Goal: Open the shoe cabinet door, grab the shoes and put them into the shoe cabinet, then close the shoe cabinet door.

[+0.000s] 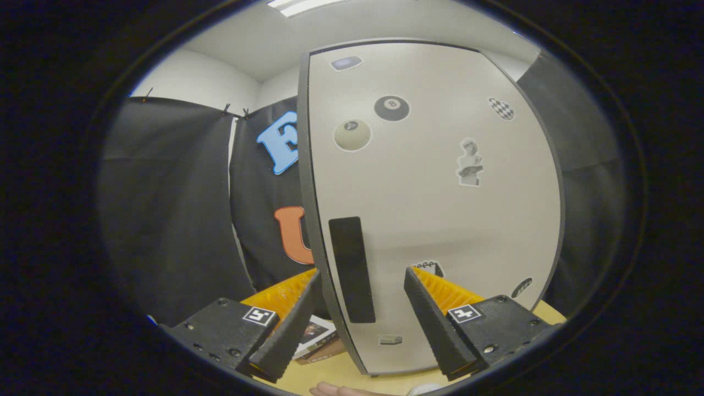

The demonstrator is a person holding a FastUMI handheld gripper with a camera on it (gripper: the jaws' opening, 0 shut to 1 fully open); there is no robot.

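The shoe cabinet door [434, 209] stands upright right in front of me, pale grey with several stickers on it. A black vertical handle strip [352, 269] runs along its left side, near the dark door edge [309, 220]. My gripper [363, 272] is open and straddles that edge. One finger [294, 324] is left of the edge and the other [432, 319] lies over the door face right of the handle, so the handle sits between them. Neither finger visibly presses on the door. I cannot tell whether the door is ajar.
Black cloth [170, 220] hangs as the booth wall to the left and behind. The cabinet stands on a light wooden tabletop [346, 374]. A printed card [316, 334] lies by the left finger. A hand [341, 390] and a small white rounded thing [423, 389] lie below the fingers.
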